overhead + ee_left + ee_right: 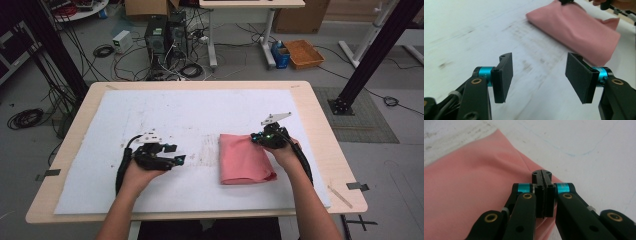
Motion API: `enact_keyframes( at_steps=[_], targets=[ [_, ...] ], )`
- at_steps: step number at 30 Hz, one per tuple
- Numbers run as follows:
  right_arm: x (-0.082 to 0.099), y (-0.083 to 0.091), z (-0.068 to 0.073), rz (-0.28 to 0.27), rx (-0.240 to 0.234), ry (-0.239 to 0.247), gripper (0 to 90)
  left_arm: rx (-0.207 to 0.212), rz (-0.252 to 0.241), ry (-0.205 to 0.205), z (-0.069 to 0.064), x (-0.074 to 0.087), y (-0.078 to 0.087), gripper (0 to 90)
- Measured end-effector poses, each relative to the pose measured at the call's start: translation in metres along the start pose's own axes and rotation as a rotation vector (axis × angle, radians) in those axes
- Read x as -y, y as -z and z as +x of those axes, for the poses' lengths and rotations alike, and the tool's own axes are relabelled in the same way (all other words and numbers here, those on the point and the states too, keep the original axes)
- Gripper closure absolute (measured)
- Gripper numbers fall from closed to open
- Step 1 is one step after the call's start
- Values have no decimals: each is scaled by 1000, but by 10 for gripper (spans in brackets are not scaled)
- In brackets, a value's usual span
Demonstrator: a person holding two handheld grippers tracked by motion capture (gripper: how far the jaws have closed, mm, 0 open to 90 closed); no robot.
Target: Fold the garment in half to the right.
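A folded pink cloth (245,160) lies on the white mat (190,115), right of centre. My right gripper (257,137) sits at the cloth's far right corner. In the right gripper view its jaws (543,176) are pressed together on the edge of the cloth (469,182), and a crease runs up to the tips. My left gripper (175,154) hovers over bare mat to the left of the cloth and points toward it. In the left gripper view it (540,77) stands open with nothing between its pads, and the cloth (579,27) lies ahead to the right.
The mat covers most of a wooden table (320,120) and has grey smudges (207,147) left of the cloth. On the floor beyond the table stand computer towers (165,32), loose cables, a second table's legs and an orange tray (303,53).
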State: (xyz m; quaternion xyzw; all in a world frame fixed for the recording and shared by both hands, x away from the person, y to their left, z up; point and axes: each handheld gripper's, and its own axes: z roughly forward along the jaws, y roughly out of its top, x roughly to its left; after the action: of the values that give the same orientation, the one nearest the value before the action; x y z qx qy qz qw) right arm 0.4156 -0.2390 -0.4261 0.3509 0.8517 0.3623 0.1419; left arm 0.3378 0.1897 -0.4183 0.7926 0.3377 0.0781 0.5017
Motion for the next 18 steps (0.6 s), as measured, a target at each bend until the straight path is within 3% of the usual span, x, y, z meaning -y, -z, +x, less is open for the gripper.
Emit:
enact_keyframes(
  at_steps=[4, 7, 10, 13, 18],
  targets=[
    [8, 3, -8, -8, 63, -28, 900, -51, -26, 58, 15, 11, 16, 391],
    [14, 5, -12, -19, 75, -54, 900, -80, -32, 66, 18, 13, 19, 391],
    [15, 13, -10, -74, 39, -63, 772, -97, -28, 53, 19, 15, 19, 392],
    [13, 28, -1, -133, 37, -34, 714, -109, -29, 62, 21, 19, 20, 392],
    [20, 43, 11, -185, 21, -44, 537, -135, -31, 65, 23, 21, 22, 391]
  ],
)
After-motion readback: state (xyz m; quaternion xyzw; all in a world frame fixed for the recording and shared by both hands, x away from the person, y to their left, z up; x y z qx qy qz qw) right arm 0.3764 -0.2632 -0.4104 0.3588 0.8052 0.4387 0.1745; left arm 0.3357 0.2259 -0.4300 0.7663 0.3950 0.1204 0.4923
